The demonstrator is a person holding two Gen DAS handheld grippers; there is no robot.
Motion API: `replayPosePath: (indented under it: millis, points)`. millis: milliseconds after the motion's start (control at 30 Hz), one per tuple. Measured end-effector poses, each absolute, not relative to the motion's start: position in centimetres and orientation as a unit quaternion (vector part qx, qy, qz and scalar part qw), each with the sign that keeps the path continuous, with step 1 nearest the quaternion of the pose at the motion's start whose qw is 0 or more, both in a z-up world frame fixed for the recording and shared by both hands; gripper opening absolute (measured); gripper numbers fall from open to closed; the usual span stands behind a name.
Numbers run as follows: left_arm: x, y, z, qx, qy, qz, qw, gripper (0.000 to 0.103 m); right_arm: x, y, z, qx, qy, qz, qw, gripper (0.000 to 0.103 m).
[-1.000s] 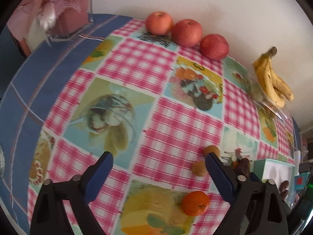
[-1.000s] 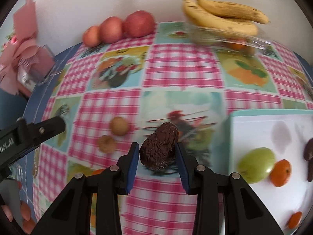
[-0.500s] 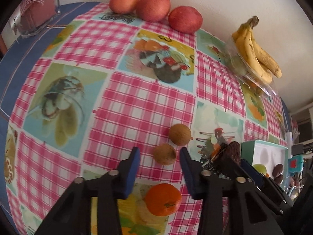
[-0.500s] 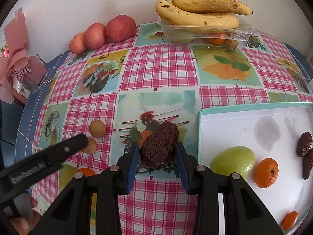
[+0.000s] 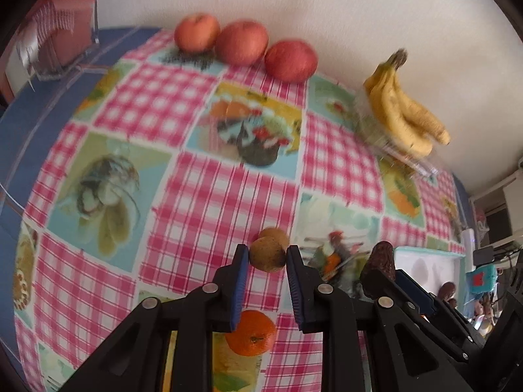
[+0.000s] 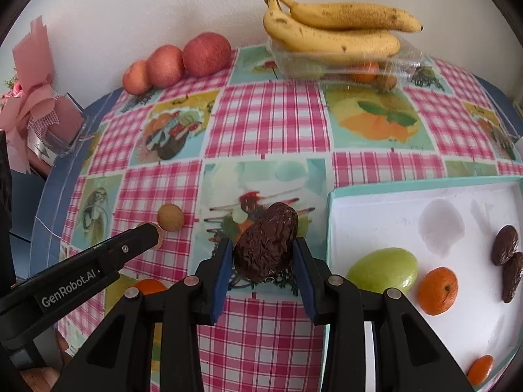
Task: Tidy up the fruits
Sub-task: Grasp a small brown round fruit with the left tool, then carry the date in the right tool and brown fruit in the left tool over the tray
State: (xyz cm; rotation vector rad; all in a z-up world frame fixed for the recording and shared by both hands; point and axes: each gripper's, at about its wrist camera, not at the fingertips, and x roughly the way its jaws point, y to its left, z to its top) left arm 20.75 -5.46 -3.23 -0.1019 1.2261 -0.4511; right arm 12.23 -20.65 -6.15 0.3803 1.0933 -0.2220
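My left gripper (image 5: pixel 267 254) is shut on a small round brown fruit (image 5: pixel 268 258), close over the checked tablecloth. A second brown fruit (image 5: pixel 275 233) lies just behind it, and a mandarin (image 5: pixel 251 333) lies on the cloth under the fingers. My right gripper (image 6: pixel 263 248) is shut on a dark wrinkled date (image 6: pixel 266 245), held above the cloth just left of the white tray (image 6: pixel 330 196). In the tray lie a green fruit (image 6: pixel 382 269), a mandarin (image 6: pixel 438 290) and two dates (image 6: pixel 505 245). The left gripper's tip (image 6: pixel 143 238) shows at the left of the right wrist view.
Three red apples (image 5: pixel 242 47) line the wall at the back. Bananas (image 6: pixel 327 32) rest on a clear plastic box (image 6: pixel 343 65) holding more fruit. A pink gift box (image 5: pixel 62 42) stands at the back left corner. The table's blue edge (image 6: pixel 55 176) curves along the left.
The left gripper has moved over the two brown fruits and closed from wide open onto the nearer one. The right gripper still holds the date, now nearer the tray.
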Motion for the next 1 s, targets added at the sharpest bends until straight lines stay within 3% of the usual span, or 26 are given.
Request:
replayPosePath:
  millis: [500, 1000]
  points:
    - [19.4, -5.5, 2.8, -0.062, 0.513, -0.219, 0.828, 0.025, 10.1, -22.2, 1.4, 0.163, 0.442, -0.122, 0.874, 0.039]
    - [16.7, -8.7, 4.1, -0.048, 0.518, -0.237, 0.82, 0.025, 7.5, -25.0, 1.3, 0.178, 0.457, -0.141, 0.86, 0.039]
